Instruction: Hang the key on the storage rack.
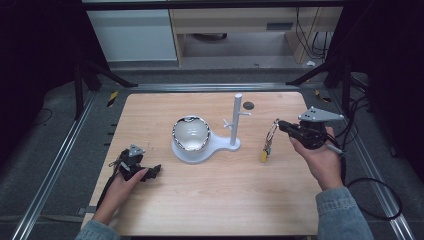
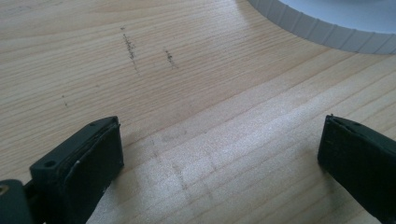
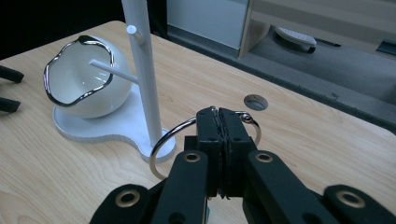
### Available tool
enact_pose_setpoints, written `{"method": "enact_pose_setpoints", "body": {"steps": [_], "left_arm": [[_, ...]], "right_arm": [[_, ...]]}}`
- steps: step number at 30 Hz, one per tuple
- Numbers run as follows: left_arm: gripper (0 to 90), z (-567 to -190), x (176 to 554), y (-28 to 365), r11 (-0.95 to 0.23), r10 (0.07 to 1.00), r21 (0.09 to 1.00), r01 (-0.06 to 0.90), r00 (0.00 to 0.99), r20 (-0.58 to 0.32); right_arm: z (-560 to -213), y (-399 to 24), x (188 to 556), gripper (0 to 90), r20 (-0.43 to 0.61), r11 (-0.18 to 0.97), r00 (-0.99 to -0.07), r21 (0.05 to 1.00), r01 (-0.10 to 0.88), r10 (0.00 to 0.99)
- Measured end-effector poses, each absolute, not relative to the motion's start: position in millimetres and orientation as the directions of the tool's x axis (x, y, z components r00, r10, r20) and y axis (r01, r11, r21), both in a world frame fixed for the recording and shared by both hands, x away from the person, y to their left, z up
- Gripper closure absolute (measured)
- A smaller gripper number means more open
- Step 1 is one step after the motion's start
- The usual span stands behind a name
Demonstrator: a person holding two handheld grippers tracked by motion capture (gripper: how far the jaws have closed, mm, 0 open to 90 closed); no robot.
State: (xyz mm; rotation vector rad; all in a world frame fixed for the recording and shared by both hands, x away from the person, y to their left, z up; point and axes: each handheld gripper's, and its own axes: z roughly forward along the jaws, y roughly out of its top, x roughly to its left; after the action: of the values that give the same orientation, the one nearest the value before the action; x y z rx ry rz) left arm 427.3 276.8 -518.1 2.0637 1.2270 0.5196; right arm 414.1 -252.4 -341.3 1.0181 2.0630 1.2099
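Both grippers are black. The right gripper (image 1: 278, 125) carries a grey three-cornered plate (image 1: 320, 115) on top and brass-ringed screw holes along its arms; a black cable (image 1: 372, 200) loops off it. The left gripper (image 1: 156, 170) wears a smaller grey plate (image 1: 135, 150). Denim cuffs (image 1: 340, 210) cover both wrists.

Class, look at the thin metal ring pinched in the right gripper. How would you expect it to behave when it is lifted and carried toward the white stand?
The metal ring probably stays stiff: it keeps its round shape though the right gripper pinches just one spot. It looks light, being thin wire. The yellow tag beneath it may well swing, and the shiny wire could slip or pivot between the pads, so moving slowly toward the white stand seems wise.
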Motion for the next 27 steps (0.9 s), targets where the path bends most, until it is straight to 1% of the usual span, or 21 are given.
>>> {"method": "enact_pose_setpoints", "body": {"steps": [27], "left_arm": [[0.0, -518.2, 427.2, 276.8, -0.331, 0.879, 0.719, 0.611, 0.477, -0.001]], "right_arm": [[-320.1, -241.5, 420.0, 89.0, -0.099, 0.33, -0.591, 0.896, 0.297, 0.8]]}}
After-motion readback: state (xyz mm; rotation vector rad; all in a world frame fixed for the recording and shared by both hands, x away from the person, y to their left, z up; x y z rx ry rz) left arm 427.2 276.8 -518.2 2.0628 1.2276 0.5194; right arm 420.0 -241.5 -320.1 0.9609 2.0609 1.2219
